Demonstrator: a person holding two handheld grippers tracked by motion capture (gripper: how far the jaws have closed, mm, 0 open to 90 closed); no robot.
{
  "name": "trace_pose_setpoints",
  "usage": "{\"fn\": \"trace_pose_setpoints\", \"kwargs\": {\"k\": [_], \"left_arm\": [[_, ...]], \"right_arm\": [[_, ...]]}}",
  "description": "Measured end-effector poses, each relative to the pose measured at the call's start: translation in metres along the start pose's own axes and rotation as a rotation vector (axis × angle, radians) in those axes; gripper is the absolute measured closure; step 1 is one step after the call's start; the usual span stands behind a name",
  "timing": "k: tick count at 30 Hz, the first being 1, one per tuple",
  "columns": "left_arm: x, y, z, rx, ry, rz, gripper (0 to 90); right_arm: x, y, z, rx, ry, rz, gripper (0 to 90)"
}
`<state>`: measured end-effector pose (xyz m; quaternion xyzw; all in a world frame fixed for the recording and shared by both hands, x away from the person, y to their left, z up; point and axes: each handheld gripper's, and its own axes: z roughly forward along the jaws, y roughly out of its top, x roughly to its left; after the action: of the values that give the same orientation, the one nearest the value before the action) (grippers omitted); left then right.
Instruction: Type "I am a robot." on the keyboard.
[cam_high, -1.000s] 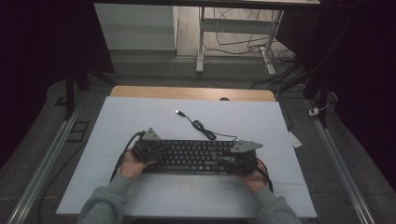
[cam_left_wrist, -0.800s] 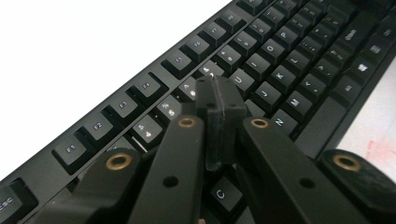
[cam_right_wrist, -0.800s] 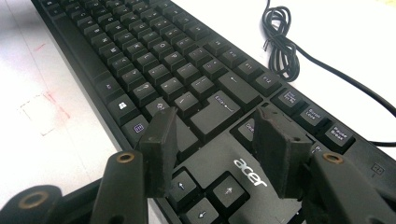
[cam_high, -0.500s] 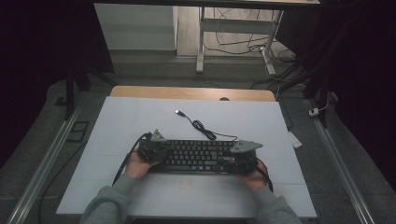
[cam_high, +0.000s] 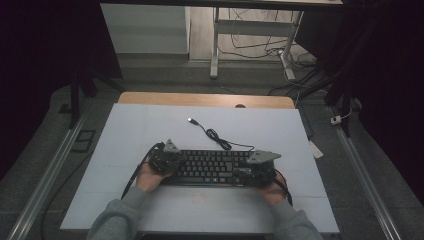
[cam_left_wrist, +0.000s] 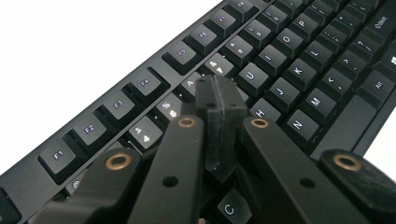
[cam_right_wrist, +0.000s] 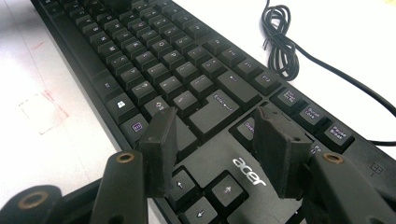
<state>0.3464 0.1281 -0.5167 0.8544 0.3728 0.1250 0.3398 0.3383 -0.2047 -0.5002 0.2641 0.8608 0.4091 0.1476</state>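
A: Step in hand? Looks like key pressing. The keyboard (cam_high: 212, 167) lies on the near half of the white table (cam_high: 150, 125), long side across, both hands at its ends.

B: Left gripper (cam_left_wrist: 219, 100) has its jaws pressed together, nothing between them, tip down over the number row near the letters. Whether it touches a key, I cannot tell.

A: Right gripper (cam_right_wrist: 215, 140) stands spread, holding nothing, poised above the panel between the Enter key and the arrow keys.

B: Next move, my guess: a short straight drop of the left tip onto one key. Neighbouring keys sit tight beside it, so little sideways slack.

A: Room otherwise good. Bare table beyond and left of the keyboard. The cable (cam_high: 215, 136) coils behind it, the plug (cam_high: 191, 120) lying farther back. Near table edge sits close below the forearms.
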Motion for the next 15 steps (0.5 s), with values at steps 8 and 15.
{"fn": "trace_pose_setpoints", "kwargs": {"k": [8, 15], "left_arm": [[0.000, 0.000, 0.002, 0.010, -0.002, 0.006, 88.8], [0.002, 0.000, -0.013, -0.048, 0.010, -0.007, 88.8]], "right_arm": [[0.000, 0.000, 0.000, 0.002, 0.001, -0.002, 50.2], [0.000, 0.000, -0.001, -0.003, 0.000, -0.003, 50.2]]}}
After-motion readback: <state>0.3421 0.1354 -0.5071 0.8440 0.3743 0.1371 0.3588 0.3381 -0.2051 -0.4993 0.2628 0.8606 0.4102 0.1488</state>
